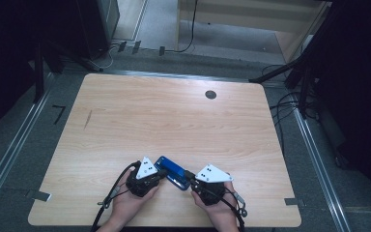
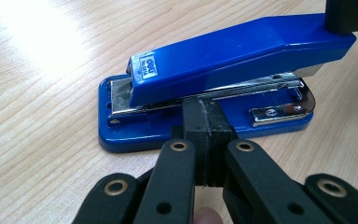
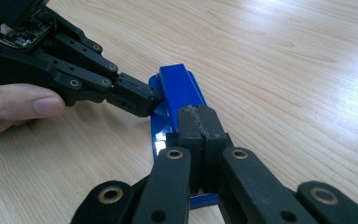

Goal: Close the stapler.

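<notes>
Blue stapler lies between both low-held grippers, left and right, fingers pressed together, empty.

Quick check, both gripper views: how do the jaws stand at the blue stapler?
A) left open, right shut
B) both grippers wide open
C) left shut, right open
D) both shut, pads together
D: the left gripper and the right gripper each show pads pressed together, tips at the blue stapler.

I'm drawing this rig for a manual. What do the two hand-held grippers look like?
Both are black. The left gripper and right gripper each carry a grey three-cornered plate with small dark marks on top. Flat linkage arms with brass-ringed pivots lead to square, rubbery fingers. A black cable trails from each towards the person. The forearms show no sleeves.
</notes>
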The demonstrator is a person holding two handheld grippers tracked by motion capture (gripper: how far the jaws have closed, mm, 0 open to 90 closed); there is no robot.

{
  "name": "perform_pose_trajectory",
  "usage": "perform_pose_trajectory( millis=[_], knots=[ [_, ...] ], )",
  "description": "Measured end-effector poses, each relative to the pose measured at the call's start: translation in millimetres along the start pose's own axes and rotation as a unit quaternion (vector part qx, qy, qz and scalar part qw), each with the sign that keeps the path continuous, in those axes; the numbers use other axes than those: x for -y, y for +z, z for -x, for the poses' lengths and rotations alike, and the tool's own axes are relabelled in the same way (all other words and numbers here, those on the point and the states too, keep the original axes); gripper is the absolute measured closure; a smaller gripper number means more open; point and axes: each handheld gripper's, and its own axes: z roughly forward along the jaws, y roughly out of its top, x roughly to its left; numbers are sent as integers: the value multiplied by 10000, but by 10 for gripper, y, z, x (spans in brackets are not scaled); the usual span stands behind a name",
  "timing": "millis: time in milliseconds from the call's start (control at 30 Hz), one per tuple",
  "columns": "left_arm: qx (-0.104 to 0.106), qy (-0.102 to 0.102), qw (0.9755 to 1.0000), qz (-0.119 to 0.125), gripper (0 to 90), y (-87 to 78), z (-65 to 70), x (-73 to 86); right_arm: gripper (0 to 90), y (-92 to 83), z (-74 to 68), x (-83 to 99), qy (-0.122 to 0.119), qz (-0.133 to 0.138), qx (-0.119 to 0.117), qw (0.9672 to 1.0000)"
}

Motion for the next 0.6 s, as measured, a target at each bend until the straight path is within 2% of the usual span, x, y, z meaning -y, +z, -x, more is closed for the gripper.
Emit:
perform_pose_trajectory(
  millis=[333, 433, 467, 500, 533, 567, 600],
  knots=[
    [-5, -40, 9998, 193, 900, -60, -7, 38, 900, -50, -73, 53, 172, 109, -72, 9998],
    [-47, -105, 9997, 233, 900, -112, -24, 61, 900, -49, -118, 81, 195, 92, -115, 9997],
    [-122, -110, 9996, 233, 900, -144, -34, 80, 900, -46, -129, 91, 186, 87, -114, 9997],
    [-130, -230, 9991, 317, 855, -198, -69, 122, 900, -35, -154, 125, 204, 53, -134, 9997],
    [-130, -230, 9991, 317, 811, -198, -69, 122, 900, -35, -154, 125, 204, 53, -134, 9997],
    [-158, -404, 9981, 444, 755, -285, -119, 181, 900, -27, -162, 154, 224, 16, -132, 9997],
    [-158, -404, 9981, 444, 729, -285, -119, 181, 900, -27, -162, 154, 224, 16, -132, 9997]
  ],
)
